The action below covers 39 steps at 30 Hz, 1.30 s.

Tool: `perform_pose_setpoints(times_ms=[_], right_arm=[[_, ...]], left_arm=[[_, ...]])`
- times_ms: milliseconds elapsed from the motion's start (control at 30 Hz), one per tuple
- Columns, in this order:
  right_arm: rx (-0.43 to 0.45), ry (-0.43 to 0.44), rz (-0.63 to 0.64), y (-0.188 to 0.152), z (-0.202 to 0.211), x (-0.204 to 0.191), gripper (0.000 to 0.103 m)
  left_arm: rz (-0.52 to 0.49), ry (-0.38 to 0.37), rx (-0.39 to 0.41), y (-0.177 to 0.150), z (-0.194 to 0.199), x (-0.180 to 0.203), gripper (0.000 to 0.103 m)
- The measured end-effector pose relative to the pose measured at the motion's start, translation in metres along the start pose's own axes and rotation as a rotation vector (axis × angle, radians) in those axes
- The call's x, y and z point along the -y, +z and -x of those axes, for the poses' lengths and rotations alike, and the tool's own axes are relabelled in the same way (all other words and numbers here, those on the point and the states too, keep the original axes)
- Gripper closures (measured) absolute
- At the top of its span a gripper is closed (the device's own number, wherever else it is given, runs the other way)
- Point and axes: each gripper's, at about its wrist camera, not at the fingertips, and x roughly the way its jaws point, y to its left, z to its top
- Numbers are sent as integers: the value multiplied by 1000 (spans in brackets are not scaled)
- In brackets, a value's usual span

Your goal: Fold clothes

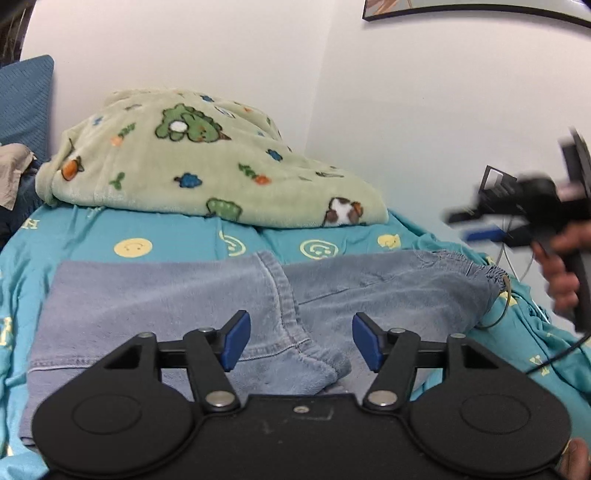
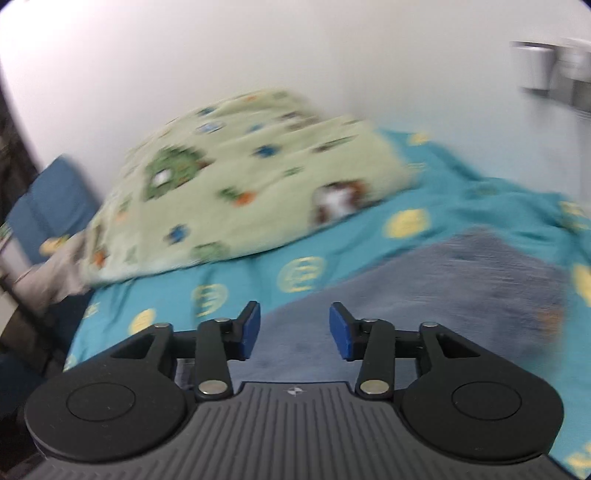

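Now we see the jeans lying flat across the frame's middle on the bedsheet; both our left tongs and right tongs are spread, pinching nothing; any fold wants aligned edges.

A pale green fleece blanket printed with little animals, carrots and blue flowers lies bunched in a heap at the far side of the bed, up against the white wall. It rests on a teal bed sheet dotted with yellow smiley faces. To the left a dark blue pillow leans by the wall, with a crumpled beige cloth just below it. The dark-edged corner of a framed picture shows high on the wall. From the other side, blurred, two white fixtures hang on the wall at upper right.
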Motion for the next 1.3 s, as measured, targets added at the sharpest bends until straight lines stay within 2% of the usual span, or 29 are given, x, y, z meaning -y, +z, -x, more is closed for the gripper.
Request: perform_pose_setpoints(times_ms=[100,167,267,433,500,600,733,800,867,900,967,1100,1200,1300], right_arm=[[45,-104,-119,-7,9,54,38],[50,-151,-215,-13,3,89,22],[2,-201,-351,-20,-14,134,22],[-50,-191,-409,-26,-52,155,18],[-28,-215,-401,-27,-62,155,14],[18,-273,-324,-28,-72,148,13],[57,-294,-368,-30,-77,152,12],[70,-306,-362,-30,-79,151,17],[88,-322,-319,-28,-77,143,35],[96,-330,-297,-27,-76,139,40],[136,-326,-214,-22,-71,124,60],[228,-306,-84,-16,-59,93,68],[289,-265,-54,-10,-43,68,70],[365,-230,36,-4,-23,24,70]], left_arm=[[22,33,-3,3,2,-3,43],[45,55,-12,5,-1,-8,42],[80,88,-25,7,-5,-15,42],[134,157,-63,7,-17,-29,41],[144,190,-100,1,-26,-33,41],[139,234,-150,-7,-40,-38,41],[102,253,-181,-14,-57,-38,41],[71,266,-191,-17,-64,-36,41],[38,278,-192,-19,-67,-33,40],[33,279,-194,-19,-67,-32,40],[51,270,-198,-16,-64,-33,40],[138,256,-185,4,-47,-41,41],[163,244,-103,26,-19,-46,41],[185,260,-8,46,11,-58,41]])
